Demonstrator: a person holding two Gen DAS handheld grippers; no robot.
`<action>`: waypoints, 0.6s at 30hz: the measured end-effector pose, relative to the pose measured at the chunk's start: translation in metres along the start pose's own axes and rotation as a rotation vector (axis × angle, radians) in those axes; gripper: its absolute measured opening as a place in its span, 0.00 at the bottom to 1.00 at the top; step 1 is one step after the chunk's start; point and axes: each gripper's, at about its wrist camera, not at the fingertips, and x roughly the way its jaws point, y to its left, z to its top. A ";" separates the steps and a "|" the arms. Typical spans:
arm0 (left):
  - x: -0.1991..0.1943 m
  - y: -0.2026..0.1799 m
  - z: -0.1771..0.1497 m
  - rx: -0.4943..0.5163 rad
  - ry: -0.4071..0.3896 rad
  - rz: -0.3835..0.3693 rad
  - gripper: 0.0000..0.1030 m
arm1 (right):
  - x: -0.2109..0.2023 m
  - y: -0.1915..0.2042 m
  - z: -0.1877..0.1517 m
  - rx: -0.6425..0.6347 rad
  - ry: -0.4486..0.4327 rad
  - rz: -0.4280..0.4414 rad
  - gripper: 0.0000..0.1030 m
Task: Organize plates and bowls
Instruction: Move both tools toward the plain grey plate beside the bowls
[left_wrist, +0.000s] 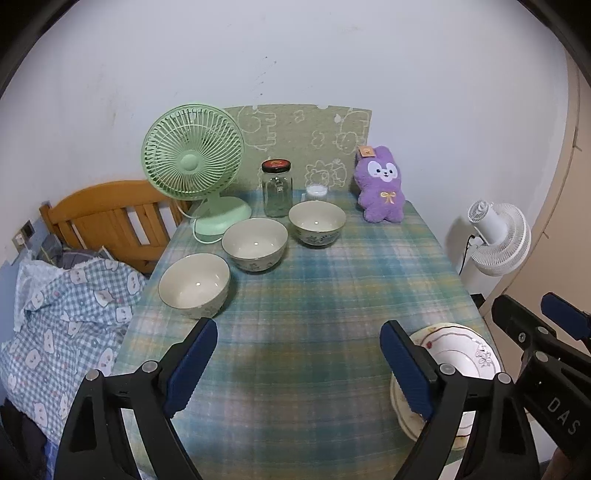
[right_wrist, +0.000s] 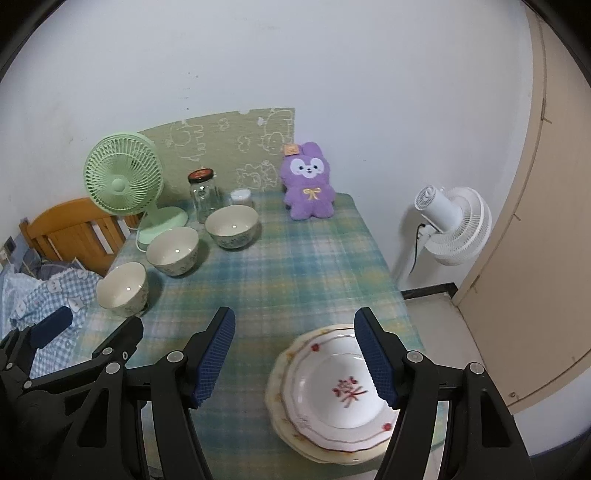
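left tongs (left_wrist: 299, 363) jaws wide apart & empty, right tongs (right_wrist: 295, 363) jaws apart & empty, both angled down

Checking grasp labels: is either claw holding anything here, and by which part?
Nothing is held. The left claw and right claw both stand open above the table, with only tablecloth between their pads. The plates and three bowls are untouched.

A green fan (left_wrist: 194, 166), glass jar (left_wrist: 277, 188) and purple plush rabbit (left_wrist: 380, 184) stand on the table.
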 end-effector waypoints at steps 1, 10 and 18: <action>0.001 0.005 0.001 0.002 0.000 -0.002 0.88 | 0.001 0.006 0.000 0.003 0.000 0.003 0.68; 0.015 0.054 0.007 0.010 -0.013 0.014 0.87 | 0.016 0.058 0.002 -0.002 -0.008 0.003 0.68; 0.035 0.088 0.010 0.025 -0.006 0.012 0.84 | 0.033 0.098 0.002 0.002 -0.005 0.007 0.68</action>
